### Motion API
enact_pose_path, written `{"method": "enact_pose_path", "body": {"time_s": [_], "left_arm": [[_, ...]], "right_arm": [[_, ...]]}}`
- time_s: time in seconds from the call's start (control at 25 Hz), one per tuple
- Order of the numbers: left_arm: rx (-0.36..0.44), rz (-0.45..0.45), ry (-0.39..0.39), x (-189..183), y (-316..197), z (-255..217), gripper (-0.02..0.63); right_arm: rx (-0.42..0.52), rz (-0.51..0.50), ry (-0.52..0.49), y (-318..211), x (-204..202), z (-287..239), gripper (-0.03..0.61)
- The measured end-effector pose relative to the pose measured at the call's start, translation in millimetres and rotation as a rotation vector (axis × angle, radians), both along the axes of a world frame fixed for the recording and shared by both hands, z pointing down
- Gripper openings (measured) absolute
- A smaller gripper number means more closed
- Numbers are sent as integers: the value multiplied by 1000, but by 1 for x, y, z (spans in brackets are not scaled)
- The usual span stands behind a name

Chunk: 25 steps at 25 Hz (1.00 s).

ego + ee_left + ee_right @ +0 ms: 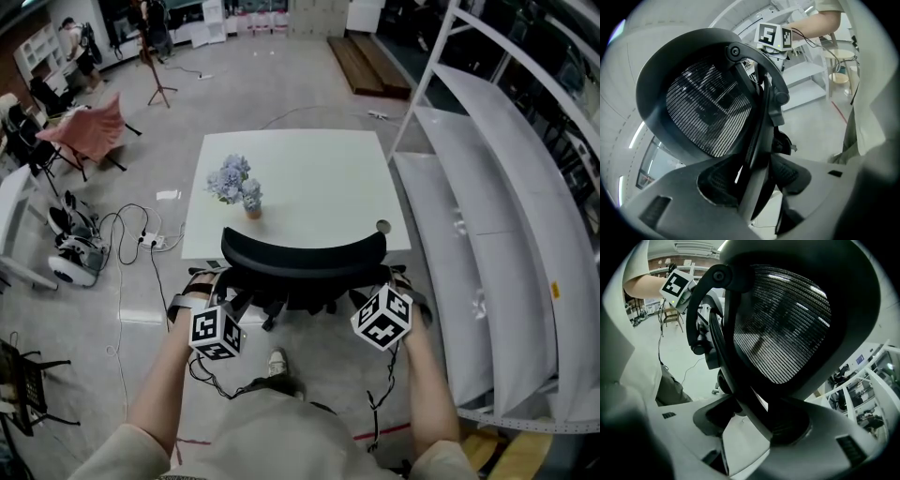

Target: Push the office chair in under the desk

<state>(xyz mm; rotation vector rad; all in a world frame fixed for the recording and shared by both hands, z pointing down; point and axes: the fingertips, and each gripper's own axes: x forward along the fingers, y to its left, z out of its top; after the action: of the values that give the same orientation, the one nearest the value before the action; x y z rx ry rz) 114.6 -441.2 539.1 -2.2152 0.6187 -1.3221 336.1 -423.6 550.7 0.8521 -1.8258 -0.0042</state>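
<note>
The black office chair stands at the near edge of the white desk, its curved backrest towards me. My left gripper is shut on the left edge of the backrest, my right gripper on the right edge. In the left gripper view the backrest's black frame bar runs between the jaws of the left gripper, with the mesh above. The right gripper view shows the same for the right gripper: a frame bar held between its jaws under the mesh.
A small pot of pale blue flowers stands on the desk. White shelving runs close along the desk's right side. Cables and a power strip lie on the floor to the left. My shoe is behind the chair.
</note>
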Motion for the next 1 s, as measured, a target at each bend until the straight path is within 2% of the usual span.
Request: {"method": "enact_pose_path", "body": {"time_s": [0.44,0.6,0.84,1.0], "left_arm": [[-6,17,5,1,-37,-1,212],[1,13,0,8,-38,-1,212],[46,29,-11,5,-40,-2,212],[35,22,-13,4,-40,0,212]], "right_arm": [[10,16,3,-43,1,0,243],[-7,-1,-17,-46,7,-1,242],[19,-2,-18,-48,4,-3,247],[13,-14,-24,-47,4,-2,245]]}}
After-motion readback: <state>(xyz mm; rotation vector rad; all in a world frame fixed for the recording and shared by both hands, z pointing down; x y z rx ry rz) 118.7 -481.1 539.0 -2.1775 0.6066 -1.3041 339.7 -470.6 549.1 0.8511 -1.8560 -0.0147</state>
